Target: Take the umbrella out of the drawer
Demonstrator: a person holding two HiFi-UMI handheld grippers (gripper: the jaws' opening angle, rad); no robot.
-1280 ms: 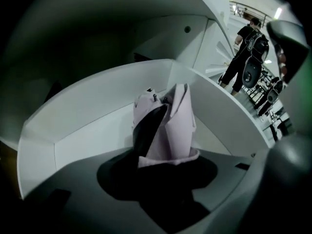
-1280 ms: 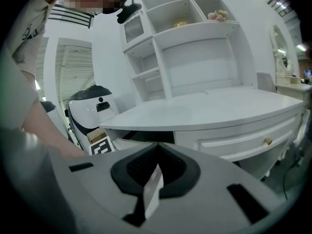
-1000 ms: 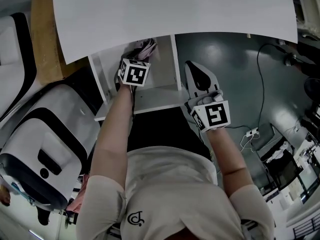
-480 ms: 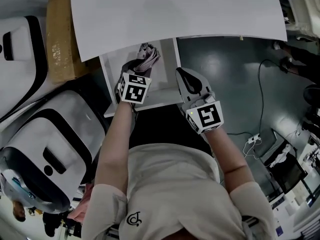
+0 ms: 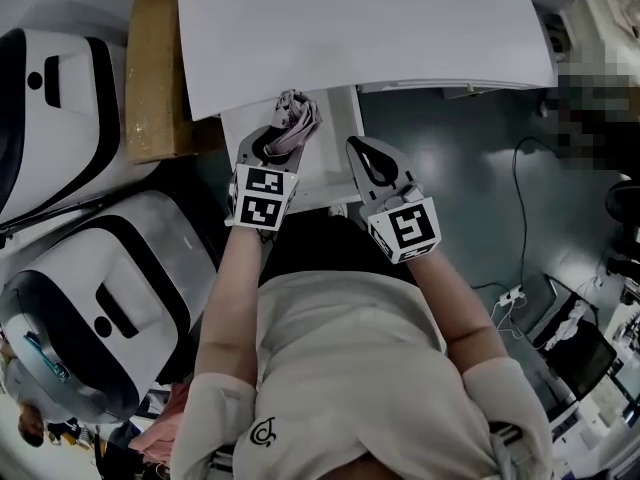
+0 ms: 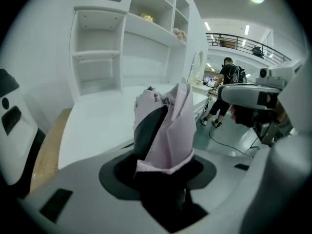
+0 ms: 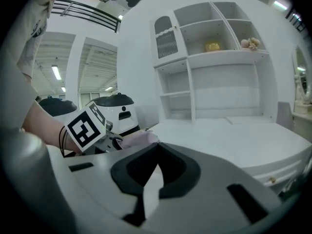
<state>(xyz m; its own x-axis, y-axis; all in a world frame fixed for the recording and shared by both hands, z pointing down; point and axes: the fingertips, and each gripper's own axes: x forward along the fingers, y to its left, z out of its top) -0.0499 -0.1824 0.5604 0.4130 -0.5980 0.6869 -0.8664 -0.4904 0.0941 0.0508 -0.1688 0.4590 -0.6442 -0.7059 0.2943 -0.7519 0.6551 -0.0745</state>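
My left gripper (image 5: pixel 277 140) is shut on a folded pink umbrella (image 5: pixel 292 120) and holds it above the open white drawer (image 5: pixel 332 160), just under the front edge of the white table (image 5: pixel 360 28). In the left gripper view the umbrella's pink cloth (image 6: pixel 168 126) stands up between the dark pads, and its lower end is hidden inside the left gripper (image 6: pixel 163 147). My right gripper (image 5: pixel 372 160) hovers at the drawer's right front corner. Its jaws are together with nothing in them, as the right gripper view also shows (image 7: pixel 157 147).
Two large white-and-black machines (image 5: pixel 60 98) (image 5: pixel 110 308) stand at the left beside a brown board (image 5: pixel 155 68). Cables (image 5: pixel 520 198) lie on the grey floor at the right. A white shelf unit (image 7: pixel 214 57) rises behind the table. A person (image 6: pixel 226 74) stands far off.
Both grippers have risen. The left one has lifted the umbrella up from inside the drawer, and the right one has moved up and closer to the drawer's corner.
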